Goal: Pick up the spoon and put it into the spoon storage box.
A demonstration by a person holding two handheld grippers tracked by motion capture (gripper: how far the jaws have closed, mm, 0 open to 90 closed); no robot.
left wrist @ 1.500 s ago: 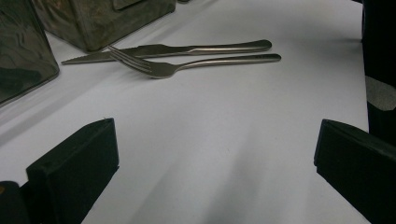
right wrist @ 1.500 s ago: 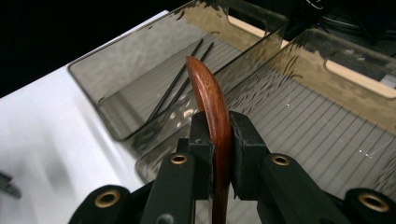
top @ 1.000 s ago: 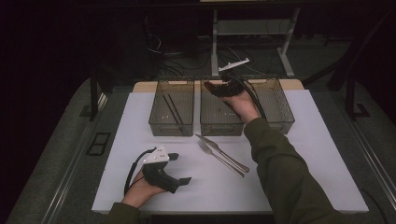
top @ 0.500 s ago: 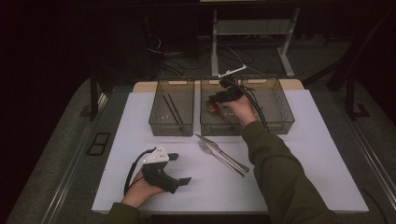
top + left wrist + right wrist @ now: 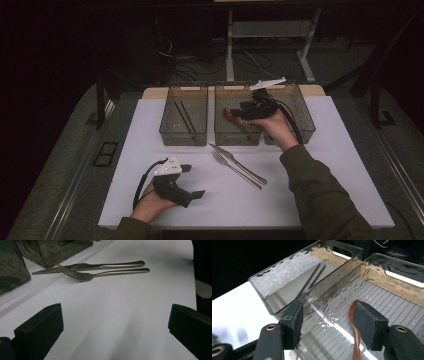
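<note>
— Can you see the whole wooden spoon (image 5: pixel 355 340)?

— No. The right gripper (image 5: pixel 329 322) covers part of its bowl, and the handle runs off the bottom edge.

— And the knife (image 5: pixel 82 266)?

— Its tip slips behind the fork (image 5: pixel 105 273). The left bin (image 5: pixel 10 265) is cut off at the corner.

A white table (image 5: pixel 325 165) bears three bins (image 5: pixel 184 122), a knife (image 5: pixel 237 164) and a fork (image 5: pixel 234 170).
</note>
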